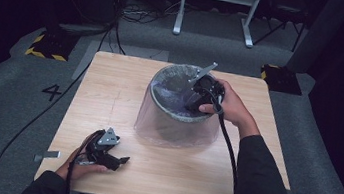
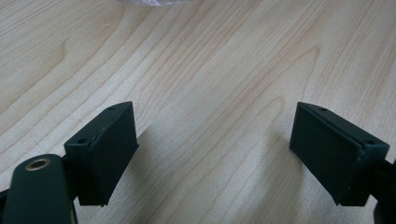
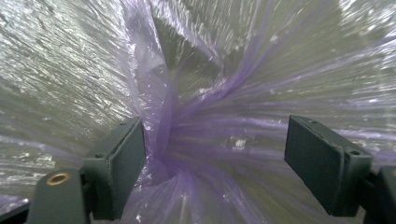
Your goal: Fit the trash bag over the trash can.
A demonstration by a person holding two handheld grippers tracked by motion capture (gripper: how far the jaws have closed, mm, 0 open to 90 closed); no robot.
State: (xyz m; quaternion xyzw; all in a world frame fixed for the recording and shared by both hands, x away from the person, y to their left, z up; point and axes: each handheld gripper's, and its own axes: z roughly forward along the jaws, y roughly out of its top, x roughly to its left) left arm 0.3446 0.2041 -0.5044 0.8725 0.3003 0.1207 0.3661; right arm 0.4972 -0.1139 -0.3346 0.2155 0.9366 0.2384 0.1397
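Note:
A grey waste bin (image 1: 177,120) stands on the wooden table (image 1: 110,94), lined with a thin purple plastic bag (image 1: 171,89) that hangs over its rim. My right gripper (image 1: 194,102) reaches down into the bin's mouth from the right. In the right gripper view its jaws stand wide apart, and the crinkled bag (image 3: 196,116) bunches into folds between them, brushing the left pad (image 3: 126,163). My left gripper (image 1: 121,162) rests near the table's front left, held by a hand. In the left gripper view the left gripper (image 2: 215,156) is open over bare wood.
Cables trail from both grippers off the table's front edge. Beyond the table the grey floor carries cables, a white frame's legs (image 1: 216,12), yellow-black striped blocks (image 1: 45,45) and a painted number (image 1: 52,92).

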